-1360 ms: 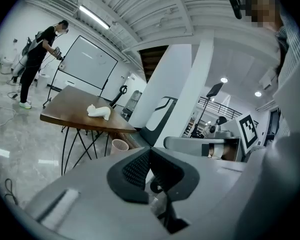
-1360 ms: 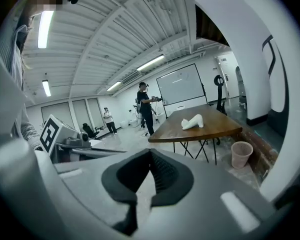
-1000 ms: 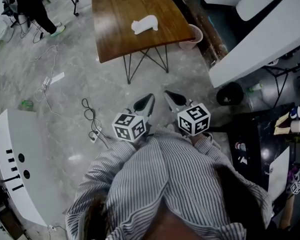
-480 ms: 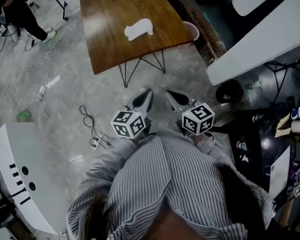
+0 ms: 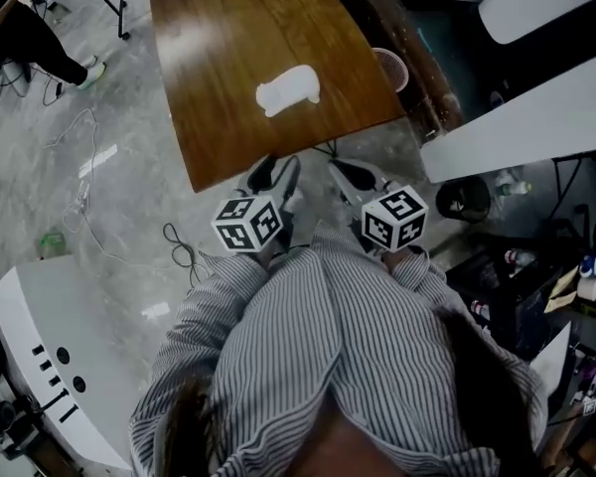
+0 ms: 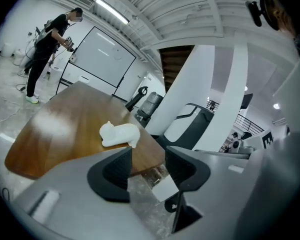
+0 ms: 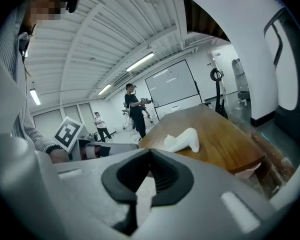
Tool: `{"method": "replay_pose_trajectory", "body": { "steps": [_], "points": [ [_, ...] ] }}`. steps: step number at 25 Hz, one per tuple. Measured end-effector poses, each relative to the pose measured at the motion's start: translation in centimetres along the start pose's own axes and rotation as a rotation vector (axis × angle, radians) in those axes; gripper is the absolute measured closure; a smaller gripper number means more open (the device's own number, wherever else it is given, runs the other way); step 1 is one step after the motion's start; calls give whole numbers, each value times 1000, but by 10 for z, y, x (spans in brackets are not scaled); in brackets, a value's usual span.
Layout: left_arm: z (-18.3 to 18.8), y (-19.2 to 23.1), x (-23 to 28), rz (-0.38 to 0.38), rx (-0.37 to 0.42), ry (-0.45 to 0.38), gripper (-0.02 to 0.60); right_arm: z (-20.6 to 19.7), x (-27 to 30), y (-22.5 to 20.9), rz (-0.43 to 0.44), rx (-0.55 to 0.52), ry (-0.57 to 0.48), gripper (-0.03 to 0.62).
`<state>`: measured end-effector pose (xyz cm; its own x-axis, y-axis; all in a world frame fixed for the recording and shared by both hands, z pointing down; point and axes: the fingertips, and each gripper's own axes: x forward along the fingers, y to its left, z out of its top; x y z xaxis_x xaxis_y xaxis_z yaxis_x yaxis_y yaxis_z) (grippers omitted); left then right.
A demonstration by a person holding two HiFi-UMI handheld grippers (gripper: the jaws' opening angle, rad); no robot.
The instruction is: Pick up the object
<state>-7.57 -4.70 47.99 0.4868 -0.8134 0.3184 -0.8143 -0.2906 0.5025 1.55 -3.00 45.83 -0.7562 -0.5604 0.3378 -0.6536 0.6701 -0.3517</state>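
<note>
White figurine (image 5: 288, 90) lies on its side mid-way along the wooden table (image 5: 219, 58), which now sits closer than a second ago. Left gripper (image 6: 147, 165) jaws have just been opening, nothing between them; right gripper (image 7: 150, 156) jaws are pressed together, empty. Judgement: approach under way, grasp pending.

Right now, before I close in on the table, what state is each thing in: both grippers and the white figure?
left gripper: open, jaws have just been opening, nothing between them, well apart from the figure.
right gripper: shut, empty.
white animal figure: resting on the wooden table, untouched, not yet picked up.
</note>
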Motion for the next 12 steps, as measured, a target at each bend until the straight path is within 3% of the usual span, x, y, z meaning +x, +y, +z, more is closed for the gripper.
{"method": "replay_pose_trajectory", "body": {
  "steps": [6,12],
  "points": [
    [35,49,66,49,-60,74,329,53,61,-46,1,-8,4,592],
    [34,88,95,131,-85,156,262,55,91,-68,4,46,45,592]
  ]
}}
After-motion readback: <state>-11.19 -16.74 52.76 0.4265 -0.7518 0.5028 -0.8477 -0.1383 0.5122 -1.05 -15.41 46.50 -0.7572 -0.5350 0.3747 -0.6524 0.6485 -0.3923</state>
